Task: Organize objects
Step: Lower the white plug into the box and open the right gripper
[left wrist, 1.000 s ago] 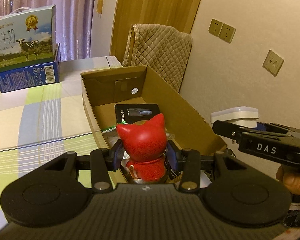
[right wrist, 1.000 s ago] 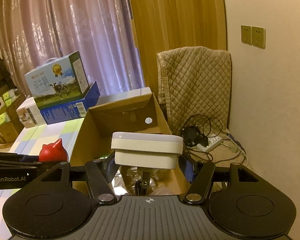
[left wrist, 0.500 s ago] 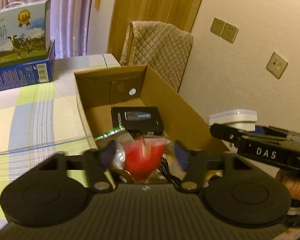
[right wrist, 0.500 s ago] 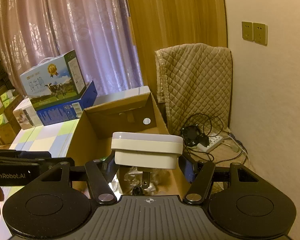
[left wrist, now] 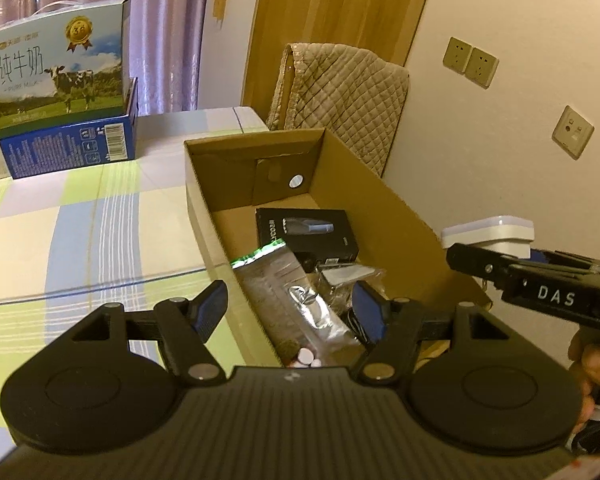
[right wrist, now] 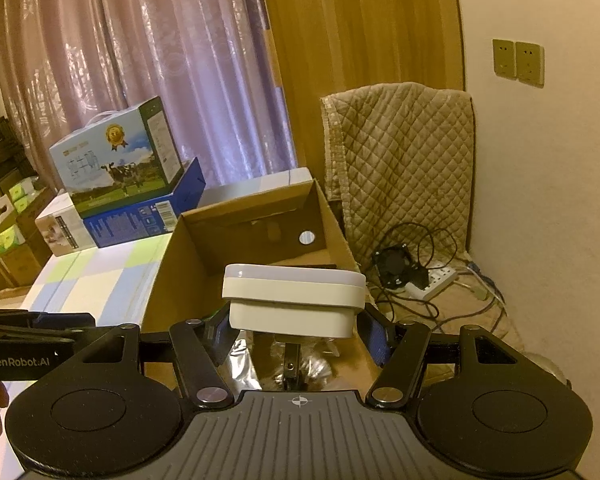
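- Gaping wide over the cardboard box (left wrist: 400, 216), the left gripper (left wrist: 290, 312) grips nothing.
- Clamping a white plug-in device (right wrist: 294, 300), the right gripper (right wrist: 296, 332) hangs above the box's near end.
- Inside lie a foil pouch (left wrist: 296, 300) and — farther back — a black carton (left wrist: 308, 232).
- Beyond, milk cartons (left wrist: 60, 80) stand on the checked tabletop (left wrist: 80, 220).

Pouch (left wrist: 296, 300), black box (left wrist: 308, 232) inside carton (left wrist: 380, 200).
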### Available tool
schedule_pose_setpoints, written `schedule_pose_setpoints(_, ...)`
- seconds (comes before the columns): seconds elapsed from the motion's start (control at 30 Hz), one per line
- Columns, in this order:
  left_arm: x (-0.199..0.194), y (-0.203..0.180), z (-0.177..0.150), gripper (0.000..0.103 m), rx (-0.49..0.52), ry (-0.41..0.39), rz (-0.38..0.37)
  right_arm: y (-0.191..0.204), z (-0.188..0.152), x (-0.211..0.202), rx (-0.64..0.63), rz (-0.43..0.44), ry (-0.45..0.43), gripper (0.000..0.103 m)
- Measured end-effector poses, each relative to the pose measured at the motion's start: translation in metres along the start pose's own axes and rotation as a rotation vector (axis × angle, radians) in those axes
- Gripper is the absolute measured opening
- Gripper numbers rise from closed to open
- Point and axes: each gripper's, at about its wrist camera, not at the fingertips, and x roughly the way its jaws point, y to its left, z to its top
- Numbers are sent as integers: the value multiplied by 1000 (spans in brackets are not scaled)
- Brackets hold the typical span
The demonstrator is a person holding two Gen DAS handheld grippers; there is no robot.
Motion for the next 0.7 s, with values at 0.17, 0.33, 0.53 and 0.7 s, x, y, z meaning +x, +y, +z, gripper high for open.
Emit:
schedule_pose_setpoints(0.17,-3,2,-2,64,-5,2,5,4,2,0,-6,7,5,61)
schedule_pose_setpoints(0.33,-4,4,-3,64,-10,0,7,4,4,5,10,19,10,61)
schedule_pose_setpoints(0.53,-3,9,-6,69,-17,4,11,-2,9,13,77,101,28,68)
schedule_pose_setpoints(0.7,-7,17,-12,79,-28,3,27,-5,10,7,93,80,20,69)
